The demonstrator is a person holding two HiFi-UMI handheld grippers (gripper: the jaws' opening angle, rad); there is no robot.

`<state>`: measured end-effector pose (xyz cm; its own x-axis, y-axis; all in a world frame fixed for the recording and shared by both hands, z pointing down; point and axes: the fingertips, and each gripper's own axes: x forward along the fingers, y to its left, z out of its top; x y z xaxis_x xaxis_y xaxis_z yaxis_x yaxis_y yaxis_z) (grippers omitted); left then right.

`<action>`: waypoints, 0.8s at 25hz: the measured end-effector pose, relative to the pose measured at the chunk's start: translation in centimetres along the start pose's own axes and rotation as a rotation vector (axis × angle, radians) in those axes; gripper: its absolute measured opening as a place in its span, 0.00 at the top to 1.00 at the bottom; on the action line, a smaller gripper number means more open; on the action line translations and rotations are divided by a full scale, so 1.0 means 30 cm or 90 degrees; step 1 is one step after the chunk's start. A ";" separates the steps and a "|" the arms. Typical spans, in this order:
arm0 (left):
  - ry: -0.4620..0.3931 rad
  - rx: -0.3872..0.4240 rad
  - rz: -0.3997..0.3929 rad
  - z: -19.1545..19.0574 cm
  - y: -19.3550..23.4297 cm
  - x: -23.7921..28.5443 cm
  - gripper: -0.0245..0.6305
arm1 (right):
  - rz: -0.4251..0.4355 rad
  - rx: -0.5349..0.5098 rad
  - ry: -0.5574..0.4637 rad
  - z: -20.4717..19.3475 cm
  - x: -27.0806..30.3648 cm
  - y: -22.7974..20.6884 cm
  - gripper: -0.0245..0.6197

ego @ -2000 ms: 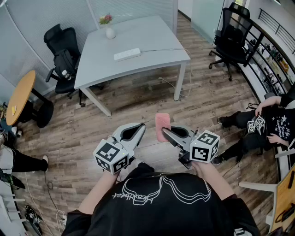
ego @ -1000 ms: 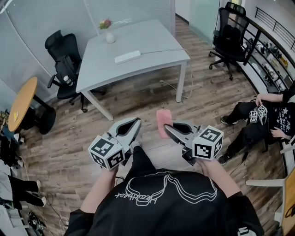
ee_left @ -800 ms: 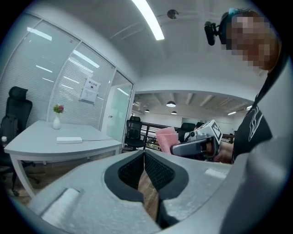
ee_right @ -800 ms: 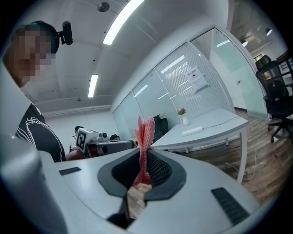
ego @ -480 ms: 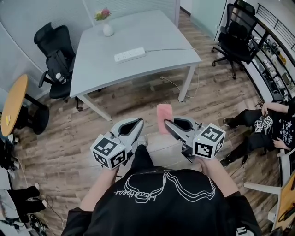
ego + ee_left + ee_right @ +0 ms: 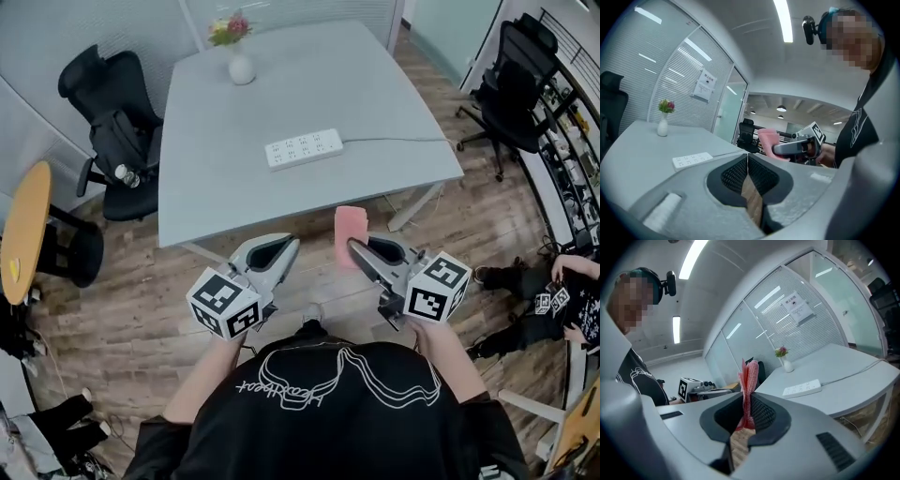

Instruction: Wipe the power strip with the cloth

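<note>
In the head view, the white power strip [image 6: 303, 148] lies flat near the middle of the grey table [image 6: 375, 84], its cable [image 6: 398, 141] running off to the right. A vase of flowers [image 6: 241, 64] stands at the far edge. The left gripper [image 6: 284, 247] and right gripper [image 6: 355, 247] are held side by side over the wooden floor, short of the table. A pink cloth [image 6: 351, 232] sticks up from the right one.

In the left gripper view, the jaws are pressed together with nothing between them; the power strip [image 6: 692, 161] lies well ahead on the table.

In the right gripper view, the jaws pinch the cloth [image 6: 748, 378], which stands upright. The power strip [image 6: 802, 388] lies apart from it on the table.
</note>
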<state>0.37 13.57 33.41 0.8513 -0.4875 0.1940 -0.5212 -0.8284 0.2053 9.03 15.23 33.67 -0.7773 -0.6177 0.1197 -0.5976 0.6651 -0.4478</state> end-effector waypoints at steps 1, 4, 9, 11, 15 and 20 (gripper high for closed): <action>-0.003 -0.001 -0.001 0.022 0.056 0.009 0.94 | -0.001 0.002 -0.002 0.022 0.047 -0.024 0.90; -0.008 -0.007 -0.012 0.077 0.193 0.027 0.94 | -0.002 0.010 -0.004 0.075 0.165 -0.086 0.90; 0.021 0.012 -0.011 0.100 0.338 0.035 0.94 | -0.007 0.017 -0.013 0.144 0.285 -0.149 0.90; 0.018 0.022 -0.008 0.114 0.371 0.035 0.94 | -0.002 0.016 -0.014 0.163 0.322 -0.162 0.90; 0.003 0.051 -0.008 0.136 0.414 0.044 0.94 | 0.008 0.016 -0.004 0.167 0.389 -0.194 0.90; -0.003 0.044 0.008 0.152 0.506 0.104 0.94 | -0.012 0.032 0.018 0.176 0.455 -0.318 0.90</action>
<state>-4.61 -1.78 32.75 0.8455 -0.4987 0.1909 -0.5260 -0.8395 0.1364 5.17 -1.76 34.91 -0.7715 -0.6176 0.1529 -0.6021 0.6310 -0.4893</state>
